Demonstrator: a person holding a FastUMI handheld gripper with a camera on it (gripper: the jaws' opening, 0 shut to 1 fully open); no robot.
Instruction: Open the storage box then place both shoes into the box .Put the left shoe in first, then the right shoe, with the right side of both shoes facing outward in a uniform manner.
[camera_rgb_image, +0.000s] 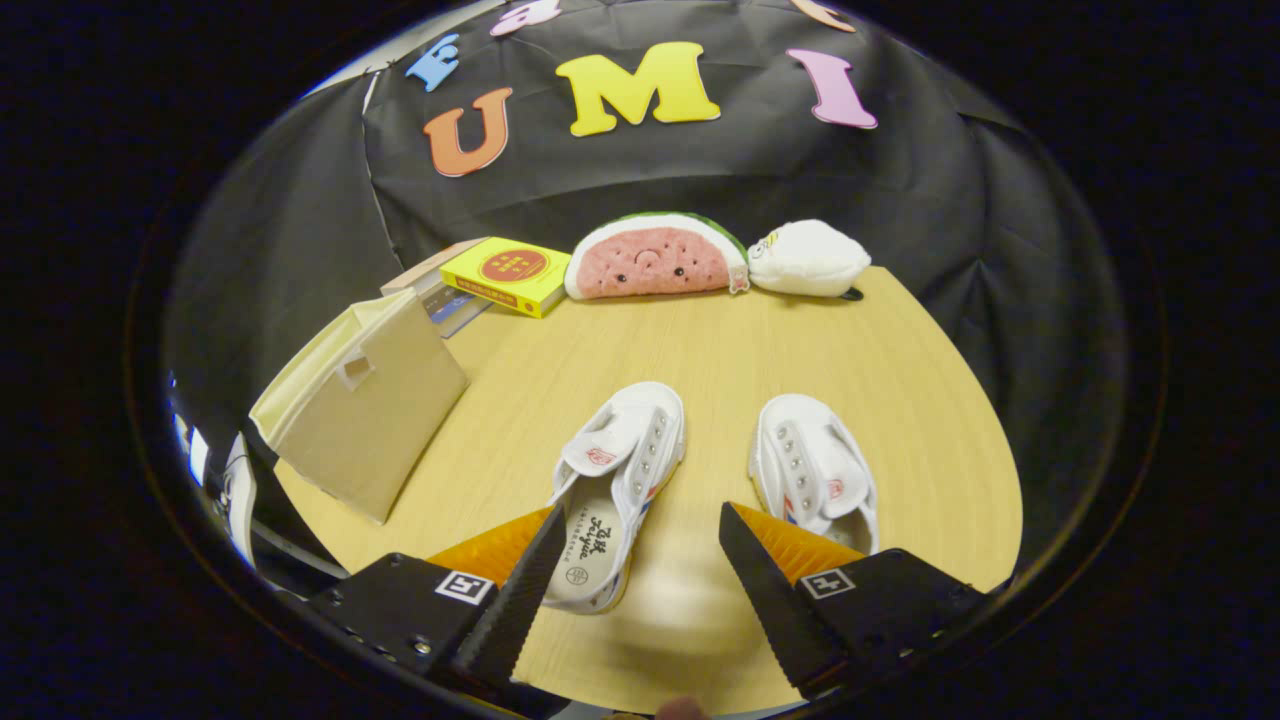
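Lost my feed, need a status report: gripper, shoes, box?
Gripper open, holding nothing. Two shoes, left and right, on table just ahead. Box beside them. Nothing in the way.

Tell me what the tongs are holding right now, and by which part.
Nothing. The tongs are open above the table, with the two white shoes just ahead of them, untouched.

Even overhead light falls on the wooden table (700, 350), casting a soft blurred shadow between the spread fingers of the gripper (640, 530), while fisheye distortion bends the table's far rim.
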